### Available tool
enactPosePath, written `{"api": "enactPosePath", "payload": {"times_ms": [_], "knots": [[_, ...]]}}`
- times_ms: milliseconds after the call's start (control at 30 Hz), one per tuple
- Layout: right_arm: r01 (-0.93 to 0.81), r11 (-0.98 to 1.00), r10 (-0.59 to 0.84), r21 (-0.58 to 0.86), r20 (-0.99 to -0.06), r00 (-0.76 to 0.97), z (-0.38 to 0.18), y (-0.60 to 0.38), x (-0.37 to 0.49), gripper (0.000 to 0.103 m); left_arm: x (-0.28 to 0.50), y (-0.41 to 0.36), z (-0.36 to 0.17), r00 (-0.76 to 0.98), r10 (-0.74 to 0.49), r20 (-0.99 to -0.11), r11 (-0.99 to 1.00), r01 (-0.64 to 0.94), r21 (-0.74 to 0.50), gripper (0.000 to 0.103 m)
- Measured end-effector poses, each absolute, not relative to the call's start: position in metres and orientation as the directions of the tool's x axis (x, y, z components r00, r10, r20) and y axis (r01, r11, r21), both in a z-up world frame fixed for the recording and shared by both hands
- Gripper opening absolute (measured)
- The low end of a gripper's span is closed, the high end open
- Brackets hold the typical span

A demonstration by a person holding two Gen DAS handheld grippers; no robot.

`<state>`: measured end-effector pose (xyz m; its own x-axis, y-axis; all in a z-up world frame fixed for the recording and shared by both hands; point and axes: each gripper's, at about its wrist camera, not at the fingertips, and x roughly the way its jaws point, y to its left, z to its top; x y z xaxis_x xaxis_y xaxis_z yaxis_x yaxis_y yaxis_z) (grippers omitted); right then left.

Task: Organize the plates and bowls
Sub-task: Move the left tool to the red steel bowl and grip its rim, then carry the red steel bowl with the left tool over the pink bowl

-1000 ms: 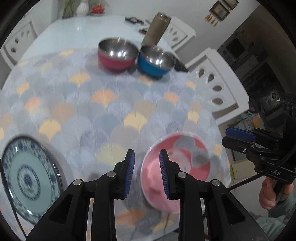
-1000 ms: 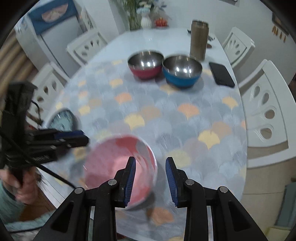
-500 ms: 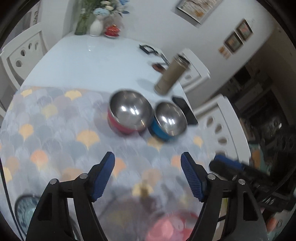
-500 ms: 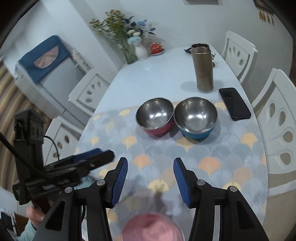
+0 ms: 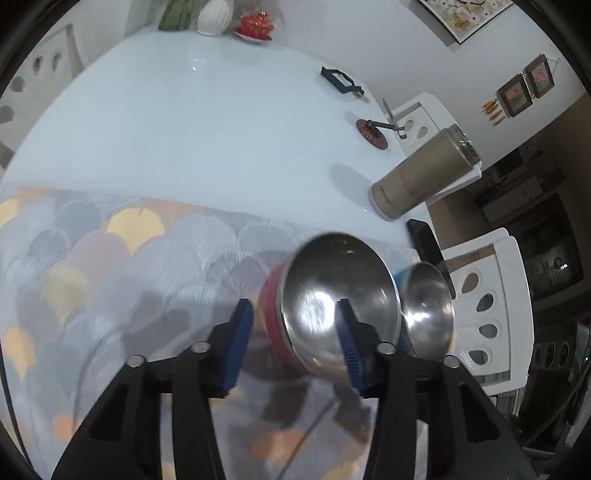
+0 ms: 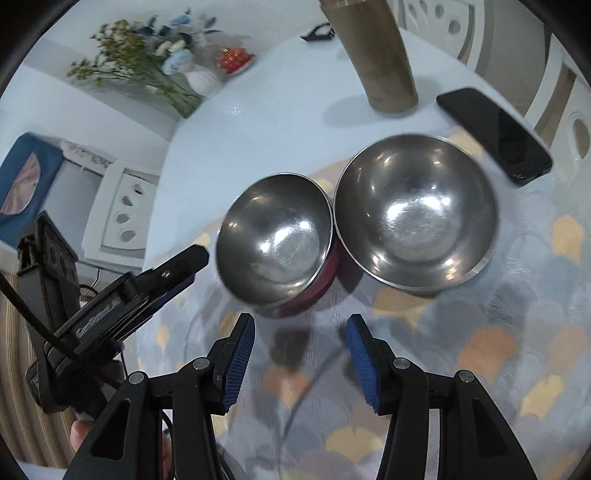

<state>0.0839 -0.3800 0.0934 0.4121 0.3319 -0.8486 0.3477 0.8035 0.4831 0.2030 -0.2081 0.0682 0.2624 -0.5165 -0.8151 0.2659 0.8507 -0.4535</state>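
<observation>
A steel bowl with a red outside (image 5: 332, 299) (image 6: 275, 240) stands on the patterned mat, touching a steel bowl with a blue outside (image 5: 426, 314) (image 6: 415, 214) on its right. My left gripper (image 5: 293, 347) is open; its right finger reaches inside the red bowl and its left finger is outside the near wall, so the jaws straddle the rim. In the right wrist view the left gripper (image 6: 173, 273) shows at the red bowl's left side. My right gripper (image 6: 299, 365) is open and empty, just in front of both bowls.
A tan tumbler (image 5: 424, 177) (image 6: 384, 59) stands behind the bowls, with a black phone (image 6: 495, 133) to the right. A vase of flowers (image 6: 192, 74) and a red dish (image 5: 256, 26) are at the table's far end. White chairs (image 5: 487, 310) surround the table.
Both grippers have opened and moved forward from the pink bowl to the two steel bowls. The left gripper's jaws now straddle the red bowl's rim. The pink bowl and patterned plate are out of view.
</observation>
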Motion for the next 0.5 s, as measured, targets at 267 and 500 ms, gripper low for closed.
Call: {"api": "enactPosePath", "payload": {"times_ms": [267, 500], "knots": [[0.377, 0.799, 0.338, 0.468, -0.869, 0.362, 0.062, -0.377, 0.117, 0.05, 0.231, -0.217, 0.033, 0.211, -0.514, -0.831, 0.847, 0.276, -0.454, 0.033], [0.376, 0.828, 0.289, 0.415, -0.892, 0.347, 0.053, -0.378, 0.129, 0.034, 0.234, -0.221, 0.019, 0.179, -0.531, -0.828, 0.834, 0.285, -0.473, 0.018]]}}
